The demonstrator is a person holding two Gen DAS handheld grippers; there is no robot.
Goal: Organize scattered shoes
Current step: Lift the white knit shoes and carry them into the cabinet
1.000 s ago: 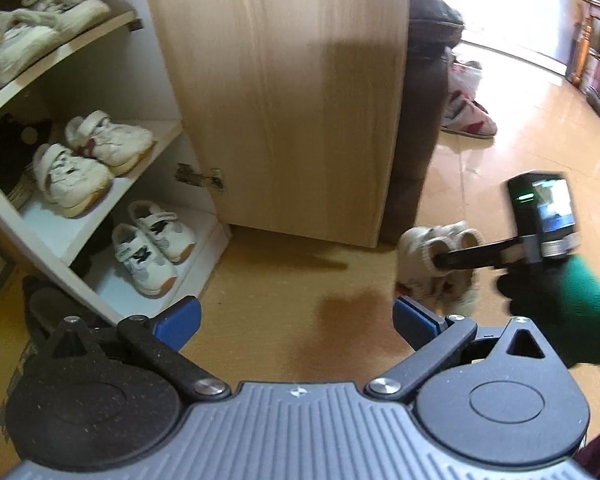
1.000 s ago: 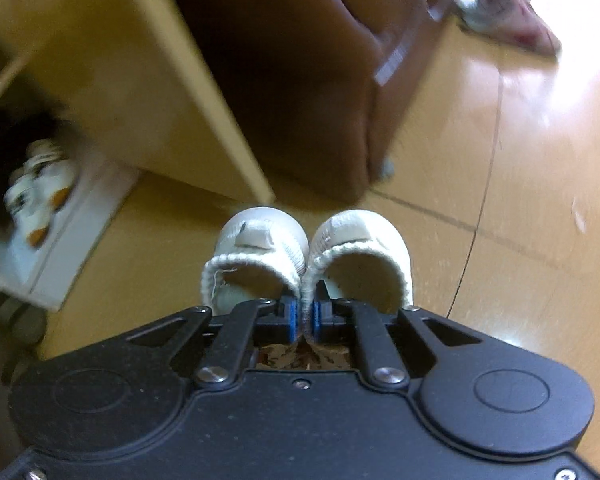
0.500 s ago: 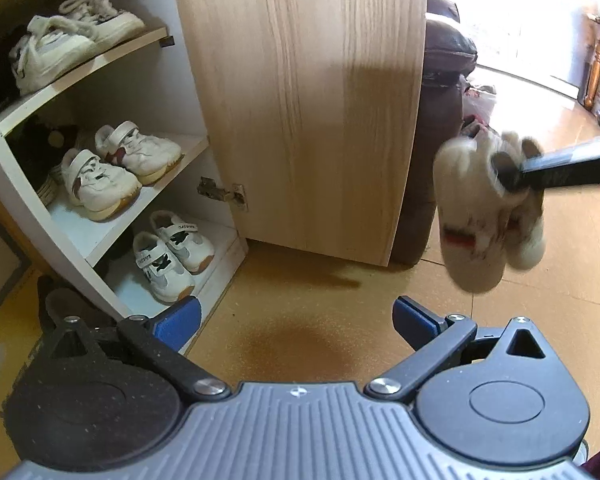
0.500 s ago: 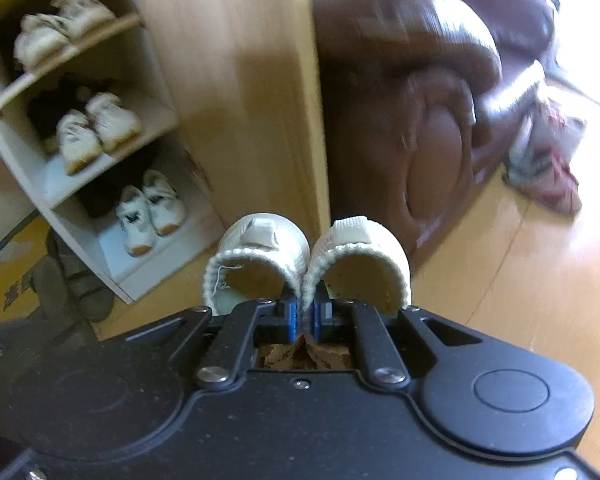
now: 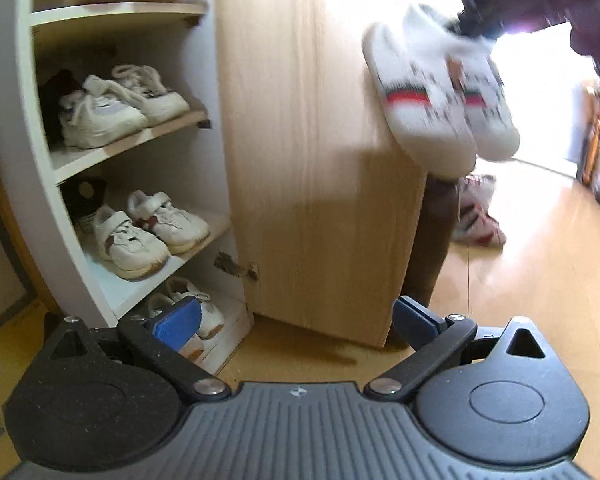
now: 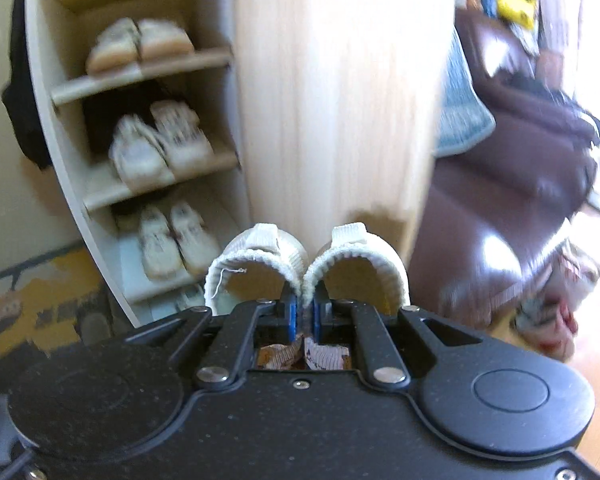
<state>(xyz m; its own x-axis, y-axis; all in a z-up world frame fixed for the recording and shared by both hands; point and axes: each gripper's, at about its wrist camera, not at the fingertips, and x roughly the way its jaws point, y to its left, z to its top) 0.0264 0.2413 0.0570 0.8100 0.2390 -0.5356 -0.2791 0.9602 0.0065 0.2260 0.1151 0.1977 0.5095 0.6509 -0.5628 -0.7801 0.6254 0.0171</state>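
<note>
My right gripper [image 6: 304, 312] is shut on a pair of small cream knit shoes [image 6: 306, 258], pinching their two inner collars together. In the left wrist view the same pair [image 5: 440, 92] hangs high in the air, soles showing with red and green stripes, in front of the wooden cabinet door [image 5: 320, 140]. My left gripper [image 5: 296, 318] is open and holds nothing, low near the floor before the shoe rack [image 5: 112, 152]. The rack's shelves hold several pairs of pale shoes.
A brown leather sofa [image 6: 500, 208] stands right of the open cabinet door. A red and white slipper [image 5: 478, 220] lies on the glossy floor beyond it. Dark shoes [image 6: 88, 326] sit on the floor left of the rack.
The right gripper has lifted the cream pair from floor level to well up in front of the cabinet door. The left gripper has risen slightly and tilted, still open.
</note>
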